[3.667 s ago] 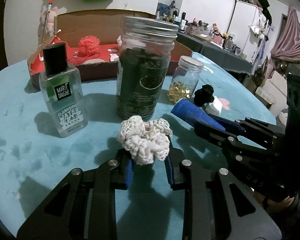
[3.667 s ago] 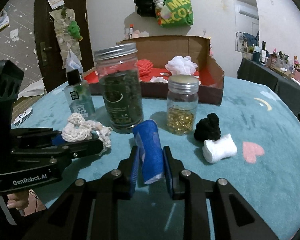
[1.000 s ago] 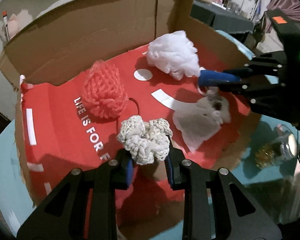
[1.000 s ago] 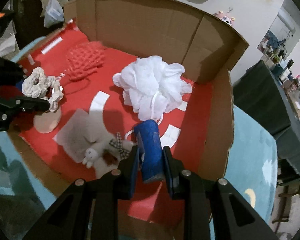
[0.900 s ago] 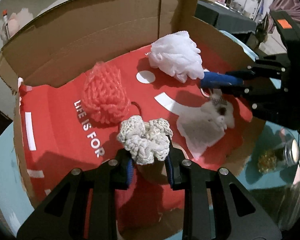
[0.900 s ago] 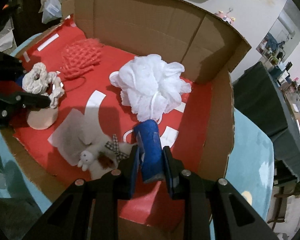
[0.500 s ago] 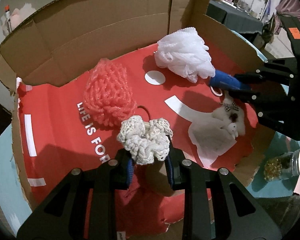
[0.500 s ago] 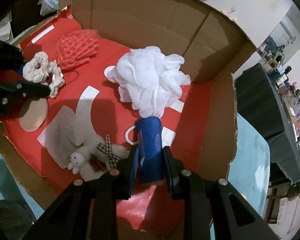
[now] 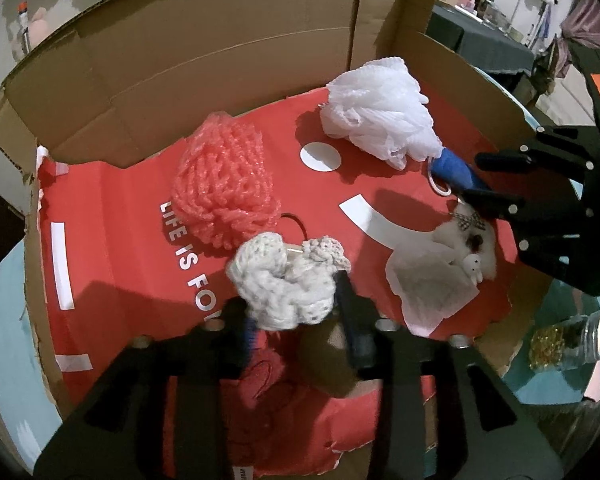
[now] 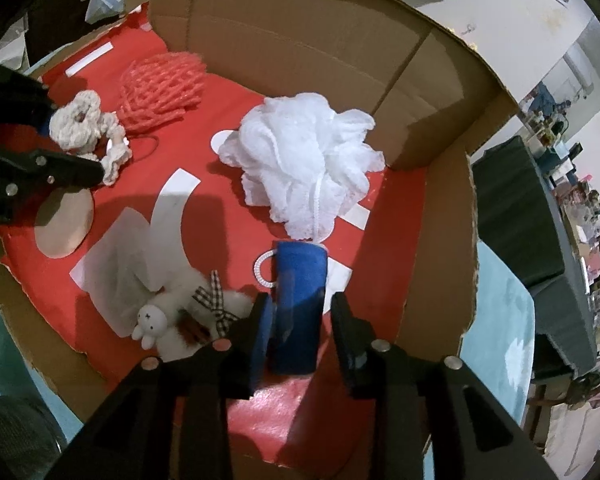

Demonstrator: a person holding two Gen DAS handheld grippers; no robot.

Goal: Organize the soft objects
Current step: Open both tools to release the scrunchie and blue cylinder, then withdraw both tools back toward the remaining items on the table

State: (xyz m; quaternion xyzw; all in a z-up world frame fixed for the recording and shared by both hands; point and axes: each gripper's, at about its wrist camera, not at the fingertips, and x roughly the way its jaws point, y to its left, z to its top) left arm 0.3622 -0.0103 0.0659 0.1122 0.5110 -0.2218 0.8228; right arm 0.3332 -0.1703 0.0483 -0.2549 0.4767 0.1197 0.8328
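Fingers point(image 9: 296, 312) of left gripper spread around cream crocheted scrunchie point(image 9: 286, 280); right fingers point(image 10: 300, 320) parted beside blue rolled cloth point(image 10: 298, 300), inside red-lined cardboard box point(image 10: 300, 24). Delivered apparently; withdrawal left.

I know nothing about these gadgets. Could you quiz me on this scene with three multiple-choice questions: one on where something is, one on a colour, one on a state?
1. Where does the white mesh puff lie?
A. Inside the cardboard box
B. On the teal table
C. In a jar

2. What colour is the roll between the right gripper fingers?
A. Green
B. Blue
C. Yellow

3. How do the left gripper jaws stand around the crocheted scrunchie?
A. Clamped flat together
B. Spread apart
C. Hidden from view

Answers: 1 A, the puff rests on the box's red floor by the back wall. 2 B, the roll is plainly blue. 3 B, the two jaws stand apart at the scrunchie's sides.
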